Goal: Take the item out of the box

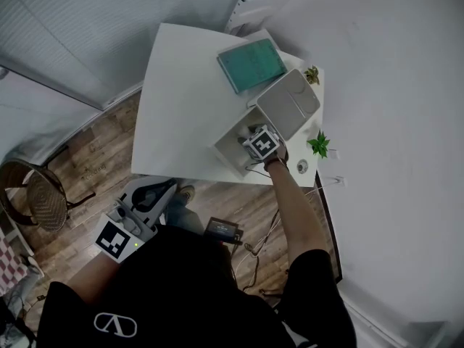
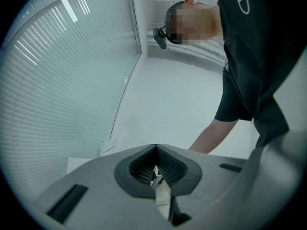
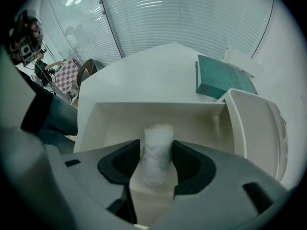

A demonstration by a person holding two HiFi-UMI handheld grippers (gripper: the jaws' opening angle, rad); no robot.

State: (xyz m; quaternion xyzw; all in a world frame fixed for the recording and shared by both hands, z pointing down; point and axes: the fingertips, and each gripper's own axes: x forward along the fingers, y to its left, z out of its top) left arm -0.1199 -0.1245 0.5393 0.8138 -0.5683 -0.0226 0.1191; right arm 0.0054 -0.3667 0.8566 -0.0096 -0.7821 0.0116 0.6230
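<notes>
At centre right of the head view, the right gripper (image 1: 259, 143) reaches into the open white box (image 1: 230, 149) on the tabletop (image 1: 181, 107). The box lid (image 1: 288, 104) is folded back beside a teal book (image 1: 251, 64). The fingers (image 3: 194, 164) are partly closed onto a white wrapped item (image 3: 157, 147), which stands upright between them, low inside the box. Maintain firm, even pressure and lift straight up, clear of the box walls, before moving sideways; the soft wrapping may slip. The left gripper (image 1: 145, 203), at lower left, is idle, fingers together and empty.
</notes>
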